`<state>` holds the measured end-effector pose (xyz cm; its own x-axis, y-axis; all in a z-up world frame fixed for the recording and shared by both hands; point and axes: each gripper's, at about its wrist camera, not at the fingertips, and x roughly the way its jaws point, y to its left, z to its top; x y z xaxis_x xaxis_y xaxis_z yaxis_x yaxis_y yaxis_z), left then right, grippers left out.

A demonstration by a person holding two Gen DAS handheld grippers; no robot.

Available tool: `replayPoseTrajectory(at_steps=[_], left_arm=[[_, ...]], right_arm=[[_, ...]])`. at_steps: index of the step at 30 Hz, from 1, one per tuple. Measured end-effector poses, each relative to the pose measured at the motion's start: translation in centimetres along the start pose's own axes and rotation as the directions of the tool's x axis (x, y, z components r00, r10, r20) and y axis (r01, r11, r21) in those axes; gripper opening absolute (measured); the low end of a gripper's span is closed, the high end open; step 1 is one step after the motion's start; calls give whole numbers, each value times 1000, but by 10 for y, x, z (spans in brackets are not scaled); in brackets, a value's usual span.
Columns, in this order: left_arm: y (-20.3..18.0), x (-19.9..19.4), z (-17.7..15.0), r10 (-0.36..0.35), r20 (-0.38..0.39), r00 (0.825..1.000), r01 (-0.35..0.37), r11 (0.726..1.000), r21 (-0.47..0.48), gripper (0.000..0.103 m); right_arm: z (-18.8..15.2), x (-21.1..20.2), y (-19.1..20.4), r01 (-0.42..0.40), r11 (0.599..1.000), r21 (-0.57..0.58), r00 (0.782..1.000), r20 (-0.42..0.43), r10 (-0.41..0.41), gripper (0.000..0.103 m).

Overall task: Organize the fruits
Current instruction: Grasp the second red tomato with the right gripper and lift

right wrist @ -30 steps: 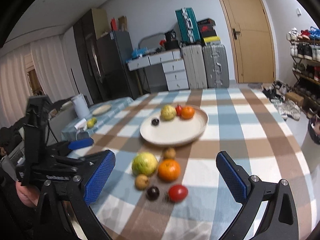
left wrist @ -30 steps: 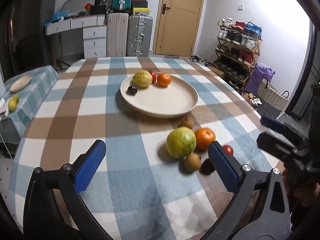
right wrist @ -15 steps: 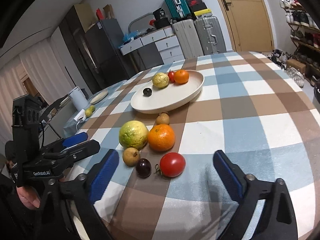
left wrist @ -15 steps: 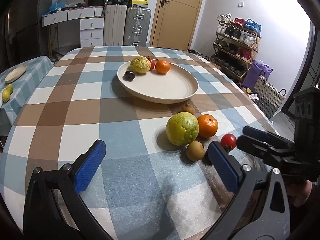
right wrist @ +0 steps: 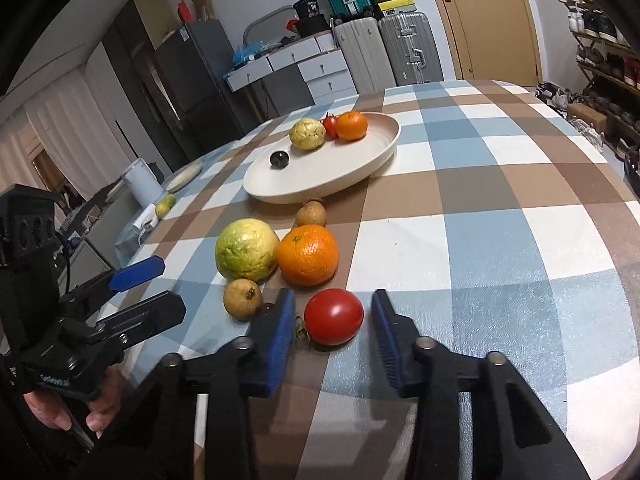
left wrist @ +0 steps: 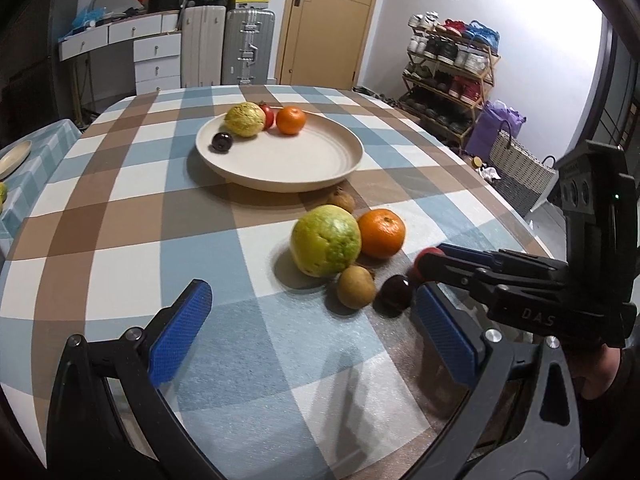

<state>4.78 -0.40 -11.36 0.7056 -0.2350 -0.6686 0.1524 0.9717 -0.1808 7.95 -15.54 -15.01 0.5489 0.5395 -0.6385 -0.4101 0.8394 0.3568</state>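
- Tomato [right wrist: 333, 316] sits on the table [right wrist: 500, 248] between the blue pads of my right gripper [right wrist: 332, 336]; the jaws are narrowed around it, with a gap still showing on each side, so I am not clamping it.
- From the left wrist view I see that gripper reaching in from the right, its fingers covering most of the tomato [left wrist: 427, 257].
- My left gripper [left wrist: 316, 336] hangs wide and holds nothing, near the front edge of the table.
- Just left of the tomato I see a dark plum [left wrist: 396, 290], mostly hidden behind my right gripper's left pad [right wrist: 280, 340] in the right wrist view.
- Left of the plum lies a small brown fruit [right wrist: 242, 299].
- Beyond these, a big green-yellow fruit [right wrist: 247, 249] and an orange [right wrist: 308, 254] sit side by side, touching.
- Another small brown fruit [right wrist: 311, 213] lies farther on, just beside the near rim of the plate [right wrist: 320, 184].
- At the plate's far side I see a yellow fruit [right wrist: 307, 133], a second tomato [right wrist: 330, 125] and a second orange [right wrist: 351, 125] in a row, with a second plum [right wrist: 279, 159] apart on the left.
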Motion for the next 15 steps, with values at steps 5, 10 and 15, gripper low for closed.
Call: replayPoseTrajectory(at_steps=[5,10,15], left_arm=[[-4,5,0,-2,-21,1000,2,1000,3,102],[0,12,3,-15,-37,999,14,999,-28,102],[14,22,8,-55,-65,996,47,992,-119,101]], right_arm=[[0,-1,0,-1,1000,3,1000,2,1,31],[0,-11,-4,-13,1000,24,999,44,12,31],[0,-17,-4,-27,999,24,998,64,26,31]])
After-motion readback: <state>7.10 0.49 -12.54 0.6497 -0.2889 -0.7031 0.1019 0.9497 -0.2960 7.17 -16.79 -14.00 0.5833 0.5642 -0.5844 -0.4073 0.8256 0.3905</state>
